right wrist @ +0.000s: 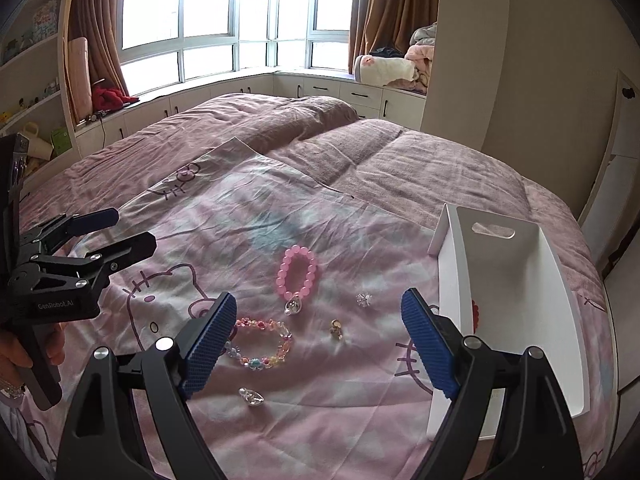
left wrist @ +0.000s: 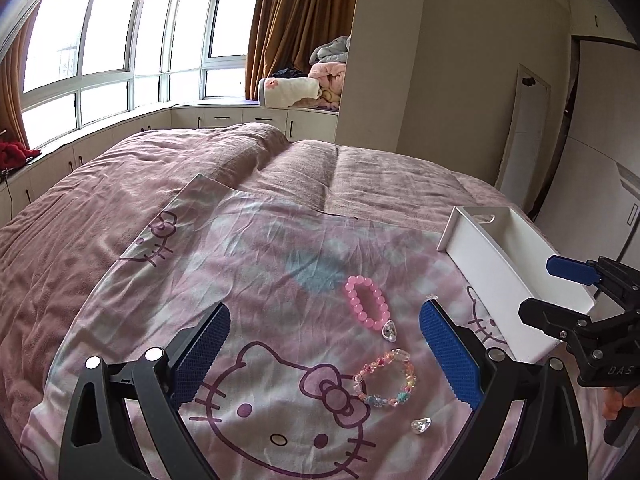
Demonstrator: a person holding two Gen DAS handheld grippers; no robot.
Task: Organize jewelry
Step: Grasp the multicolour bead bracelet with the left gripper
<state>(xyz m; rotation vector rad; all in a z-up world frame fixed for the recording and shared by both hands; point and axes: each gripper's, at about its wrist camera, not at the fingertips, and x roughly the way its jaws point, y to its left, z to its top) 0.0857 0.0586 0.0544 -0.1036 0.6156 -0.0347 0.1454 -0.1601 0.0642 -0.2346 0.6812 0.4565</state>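
Both claws are spread wide and empty above a Hello Kitty cloth (right wrist: 240, 208) laid on the bed, likely so small pieces show up. The left gripper (left wrist: 324, 344) hovers near the pink bead bracelet (left wrist: 366, 302) and multicolor bead bracelet (left wrist: 385, 378). The right gripper (right wrist: 318, 344) faces the same loose spread, including clear heart charms (right wrist: 251, 396) and a small gold ring (right wrist: 335, 328). The white tray (right wrist: 560, 320) sits right, within reach, nothing visibly sorted in.

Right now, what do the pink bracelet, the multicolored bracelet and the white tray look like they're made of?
Pink bracelet: smooth, translucent round beads, likely glass or resin, with soft highlights. Multicolored bracelet: clear pastel faceted beads, probably acrylic. White tray: matte, thin rigid walls with a cut-out handle, probably plastic.
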